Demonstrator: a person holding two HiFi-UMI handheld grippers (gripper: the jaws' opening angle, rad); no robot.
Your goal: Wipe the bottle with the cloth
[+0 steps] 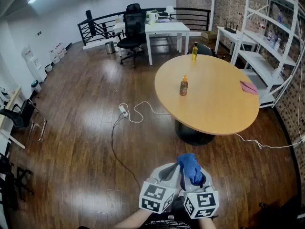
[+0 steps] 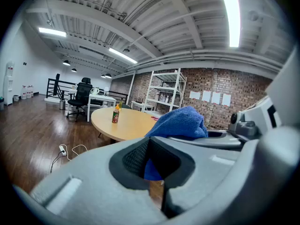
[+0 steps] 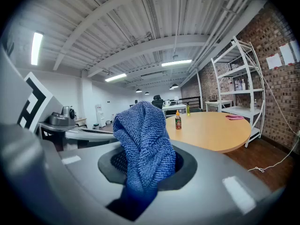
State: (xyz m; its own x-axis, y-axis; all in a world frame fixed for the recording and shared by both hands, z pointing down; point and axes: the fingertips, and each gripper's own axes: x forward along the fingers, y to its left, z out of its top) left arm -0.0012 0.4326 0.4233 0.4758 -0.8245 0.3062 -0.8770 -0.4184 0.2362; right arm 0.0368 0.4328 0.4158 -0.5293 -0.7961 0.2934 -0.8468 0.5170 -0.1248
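A small bottle with an orange cap and red label stands on the round wooden table, far ahead of both grippers. It also shows in the left gripper view as the bottle and in the right gripper view as the bottle. My right gripper is shut on a blue cloth; the cloth rises bunched from the right gripper. My left gripper sits close beside it, shut with nothing in it. From the left gripper the cloth shows just past the jaws.
A yellow bottle stands at the table's far edge and a pink cloth lies at its right. White shelving lines the brick wall. A white desk and office chair stand behind. A power strip with cable lies on the floor.
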